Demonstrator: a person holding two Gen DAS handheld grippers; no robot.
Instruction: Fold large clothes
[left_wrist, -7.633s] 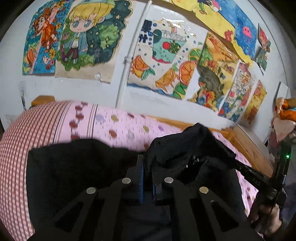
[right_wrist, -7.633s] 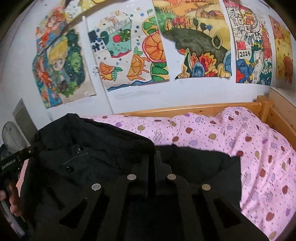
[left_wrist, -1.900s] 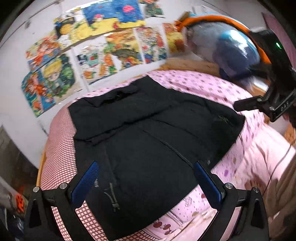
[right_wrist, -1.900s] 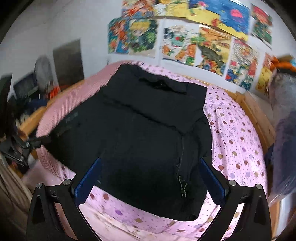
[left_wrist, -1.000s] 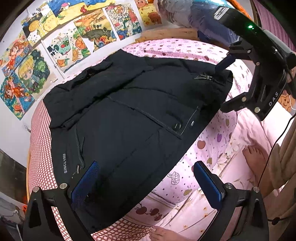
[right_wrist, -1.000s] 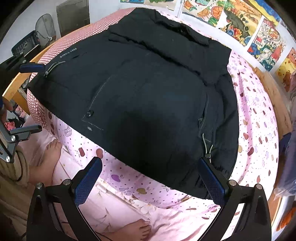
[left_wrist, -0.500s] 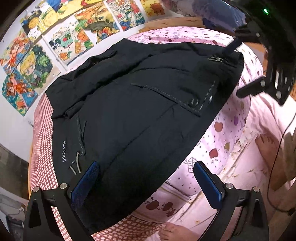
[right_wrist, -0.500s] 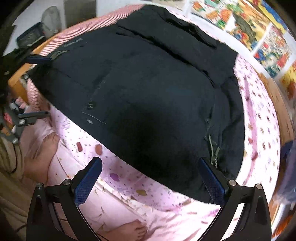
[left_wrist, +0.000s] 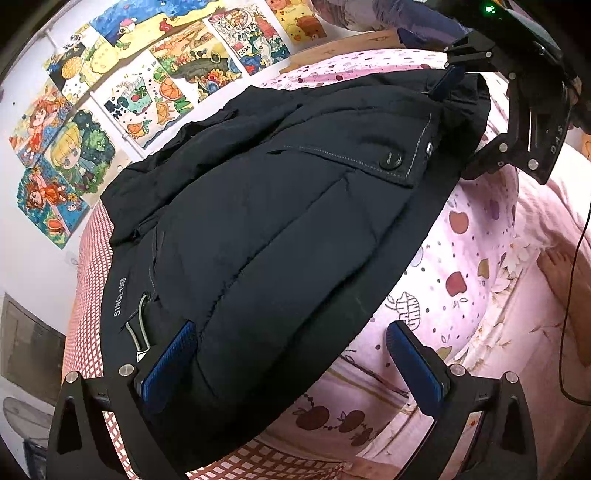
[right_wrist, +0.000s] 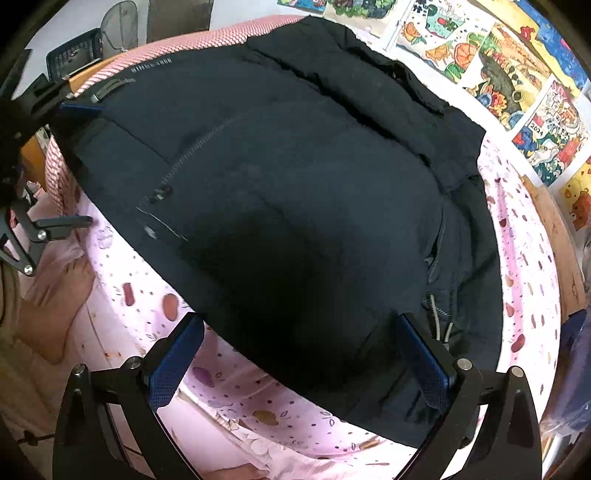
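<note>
The left gripper (left_wrist: 291, 365) stands wide, empty, straddling the hem corner of the black jacket (left_wrist: 280, 206); whether its blue pads (left_wrist: 168, 363) touch the cloth is unclear. The right gripper (right_wrist: 299, 360) is likewise spread wide over the opposite hem corner. The jacket lies flat across the pink bed (right_wrist: 528, 266), its hem overhanging the near edge. Free bedding shows beside the jacket; drawings (left_wrist: 122, 96) line the wall beyond.

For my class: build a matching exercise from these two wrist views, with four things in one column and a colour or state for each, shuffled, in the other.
Things:
1. jacket
2. left gripper
3. bedsheet
4. drawings

States:
A. pink, with dots and fruit prints
B. stuck on the white wall
C. black, spread flat on the bed
D. open, blue pads apart

Pairs: 1-C, 2-D, 3-A, 4-B
</note>
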